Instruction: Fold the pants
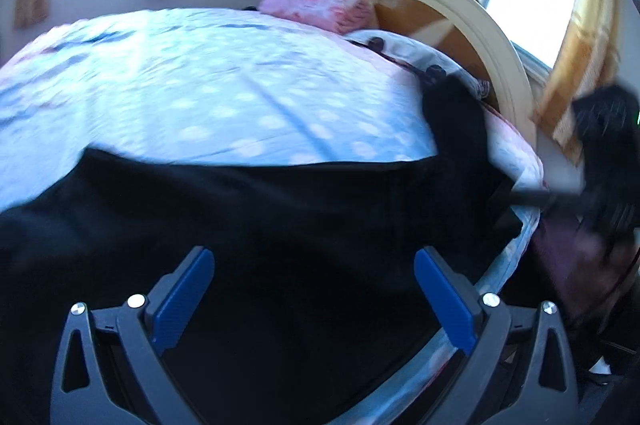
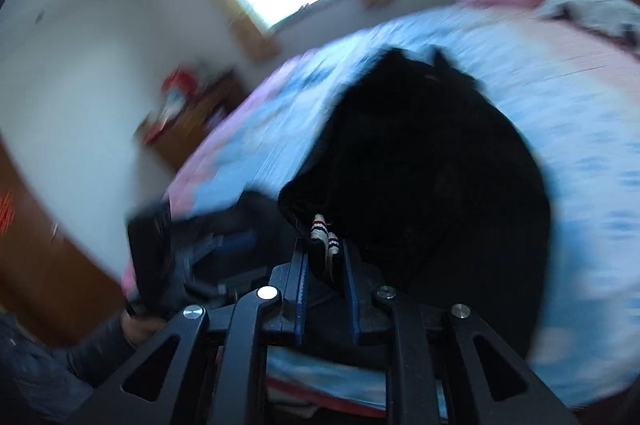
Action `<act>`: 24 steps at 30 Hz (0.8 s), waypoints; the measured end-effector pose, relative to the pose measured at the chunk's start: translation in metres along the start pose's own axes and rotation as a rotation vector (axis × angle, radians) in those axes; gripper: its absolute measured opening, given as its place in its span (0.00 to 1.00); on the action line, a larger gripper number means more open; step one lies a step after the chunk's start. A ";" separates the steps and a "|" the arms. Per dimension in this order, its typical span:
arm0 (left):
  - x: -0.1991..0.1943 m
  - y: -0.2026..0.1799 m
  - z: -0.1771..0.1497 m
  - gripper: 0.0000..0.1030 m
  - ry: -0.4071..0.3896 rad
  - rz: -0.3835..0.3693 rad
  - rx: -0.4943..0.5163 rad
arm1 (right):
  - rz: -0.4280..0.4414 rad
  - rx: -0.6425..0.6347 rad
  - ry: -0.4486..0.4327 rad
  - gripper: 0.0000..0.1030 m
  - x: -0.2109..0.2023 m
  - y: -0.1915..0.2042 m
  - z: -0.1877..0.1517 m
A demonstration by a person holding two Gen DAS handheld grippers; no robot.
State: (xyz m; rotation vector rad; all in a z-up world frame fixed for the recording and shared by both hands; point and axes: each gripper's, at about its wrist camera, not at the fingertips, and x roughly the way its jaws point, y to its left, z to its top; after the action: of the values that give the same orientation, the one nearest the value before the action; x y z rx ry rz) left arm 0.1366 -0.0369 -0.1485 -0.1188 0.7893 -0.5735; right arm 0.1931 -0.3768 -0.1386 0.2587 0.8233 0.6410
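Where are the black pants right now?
The black pants lie spread on the dotted blue bedspread, near its front edge. In the right wrist view, the right gripper pinches their edge by a striped drawstring.

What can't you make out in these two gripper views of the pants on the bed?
- Black pants: folds and shape lost in darkness, left wrist view.
- Right gripper: smeared by blur, cut by the edge there.
- Left gripper: blurred in right wrist view.
- Bedside clutter: blurred, unidentifiable.
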 end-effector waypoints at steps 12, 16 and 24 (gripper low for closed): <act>0.032 0.001 -0.009 0.93 0.097 -0.183 -0.123 | -0.007 -0.133 0.240 0.39 0.088 0.027 -0.031; 0.048 -0.016 -0.005 0.87 0.136 -0.196 -0.110 | -0.031 -0.160 0.206 0.47 0.053 0.011 -0.040; 0.063 -0.055 0.001 0.56 0.164 -0.051 0.007 | -0.056 0.014 0.000 0.47 0.000 -0.043 -0.045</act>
State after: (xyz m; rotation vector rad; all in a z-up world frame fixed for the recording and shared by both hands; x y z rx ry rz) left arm 0.1490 -0.1165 -0.1711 -0.0859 0.9456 -0.6397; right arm 0.1777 -0.4115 -0.1873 0.2472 0.8322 0.5829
